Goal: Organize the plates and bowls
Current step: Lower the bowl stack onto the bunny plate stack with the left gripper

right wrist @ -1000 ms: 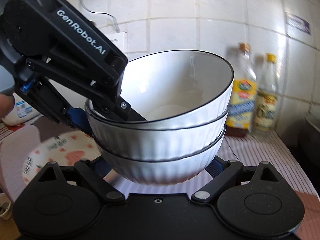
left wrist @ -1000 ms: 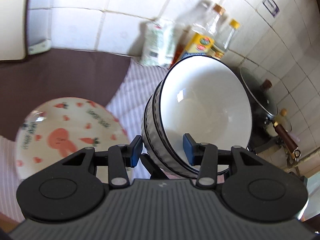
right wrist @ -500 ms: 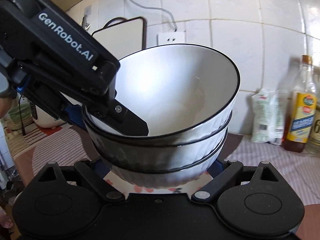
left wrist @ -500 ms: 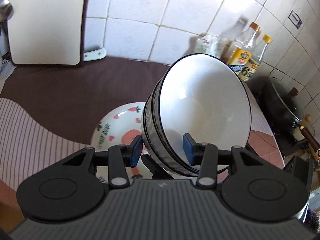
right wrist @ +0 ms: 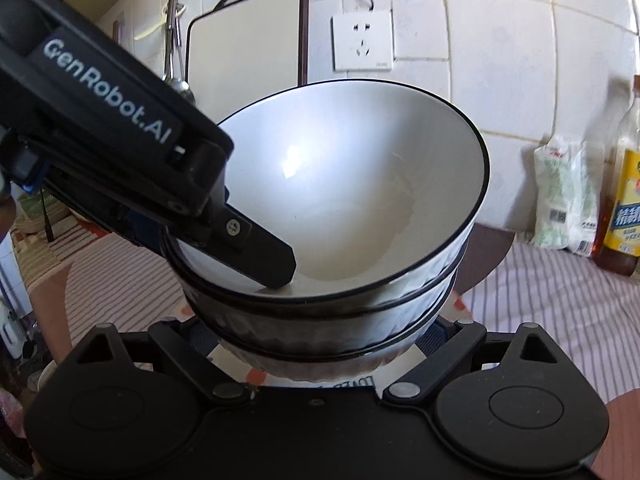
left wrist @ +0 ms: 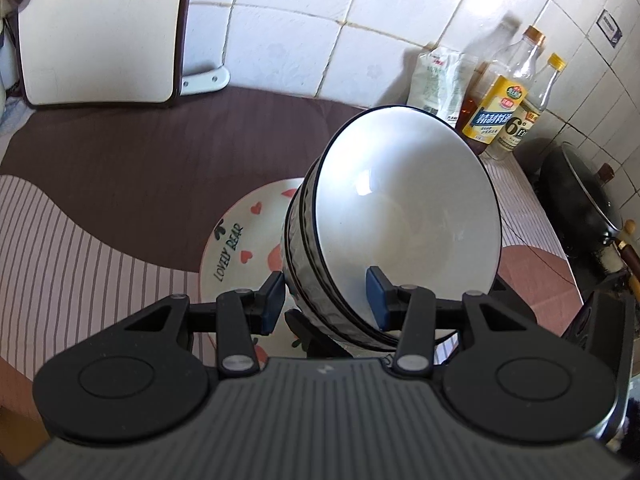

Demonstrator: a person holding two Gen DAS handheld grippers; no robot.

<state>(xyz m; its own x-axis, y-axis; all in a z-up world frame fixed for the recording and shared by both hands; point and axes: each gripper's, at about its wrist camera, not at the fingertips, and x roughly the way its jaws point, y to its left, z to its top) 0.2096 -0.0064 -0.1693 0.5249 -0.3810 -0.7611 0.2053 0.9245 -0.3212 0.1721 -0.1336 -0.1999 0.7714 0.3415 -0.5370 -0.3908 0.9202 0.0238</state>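
A stack of white bowls with black rims (left wrist: 400, 216) hangs tilted in the air. My left gripper (left wrist: 326, 300) is shut on the stack's near rim, one finger inside the top bowl and one outside. In the right wrist view the stack (right wrist: 352, 216) fills the middle, with the left gripper's finger (right wrist: 260, 248) reaching into the top bowl. My right gripper (right wrist: 320, 332) cups the stack's base between its fingers; the tips are hidden under the bowls. A white plate with a pink bear and "LOVELY BEAR" (left wrist: 240, 248) lies on the counter just below the stack.
A brown and striped cloth (left wrist: 100, 220) covers the counter. A cutting board (left wrist: 100, 28) leans on the tiled wall at back left. A bag and oil bottles (left wrist: 500, 96) stand at back right. A black wok (left wrist: 580, 204) sits at far right. A wall socket (right wrist: 362, 42) is behind.
Both grippers have carried the bowl stack leftward along the counter, so it now hangs over the bear plate. The bottles have slid to the right of view. The grips have not changed.
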